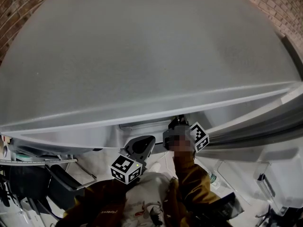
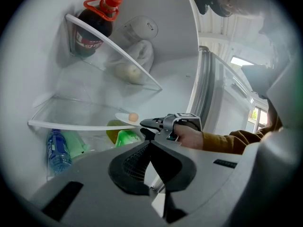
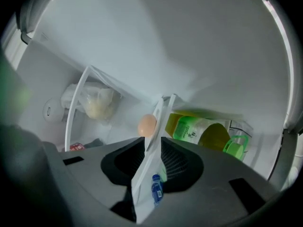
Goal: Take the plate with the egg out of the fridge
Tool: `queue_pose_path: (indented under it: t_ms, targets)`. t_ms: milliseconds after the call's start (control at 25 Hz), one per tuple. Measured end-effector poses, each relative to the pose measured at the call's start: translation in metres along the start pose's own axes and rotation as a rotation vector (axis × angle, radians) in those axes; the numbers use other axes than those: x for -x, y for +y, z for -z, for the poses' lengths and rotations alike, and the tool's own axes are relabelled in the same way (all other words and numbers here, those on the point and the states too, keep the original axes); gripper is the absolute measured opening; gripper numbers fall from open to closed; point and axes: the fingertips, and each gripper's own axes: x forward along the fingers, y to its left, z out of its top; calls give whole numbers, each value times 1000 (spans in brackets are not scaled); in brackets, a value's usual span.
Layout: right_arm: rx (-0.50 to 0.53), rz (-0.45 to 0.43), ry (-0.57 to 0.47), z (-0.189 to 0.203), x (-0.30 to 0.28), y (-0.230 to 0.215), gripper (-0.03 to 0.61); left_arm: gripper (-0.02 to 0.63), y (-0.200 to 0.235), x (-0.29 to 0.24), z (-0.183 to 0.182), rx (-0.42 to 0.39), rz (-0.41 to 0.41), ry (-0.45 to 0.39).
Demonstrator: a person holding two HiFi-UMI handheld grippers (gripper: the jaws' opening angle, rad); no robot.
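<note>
A white plate (image 2: 124, 118) with a brown egg (image 2: 134, 117) rests on a glass shelf (image 2: 71, 125) inside the fridge. In the left gripper view my right gripper (image 2: 147, 123) reaches in from the right, its jaws closed on the plate's near rim. The right gripper view shows the plate (image 3: 161, 113) edge-on between the right gripper's (image 3: 152, 143) pads, the egg (image 3: 147, 125) just beyond them. My left gripper (image 2: 149, 144) is held back outside the shelf, shut and empty. In the head view both grippers (image 1: 142, 146) (image 1: 177, 126) sit under the fridge's edge.
The open fridge door (image 1: 142, 56) fills the head view. A dark cola bottle (image 2: 94, 27) and a plastic bag (image 2: 135, 63) stand on the upper shelf. Below the plate's shelf are a blue water bottle (image 2: 56, 148) and green drink bottles (image 2: 124, 137).
</note>
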Motion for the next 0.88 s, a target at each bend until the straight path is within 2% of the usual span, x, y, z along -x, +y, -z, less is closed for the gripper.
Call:
queue_pose_path:
  t_ms: [880]
  targets:
    - [-107, 17, -28, -12, -12, -10, 87, 8, 10, -6, -3, -2, -7, 1]
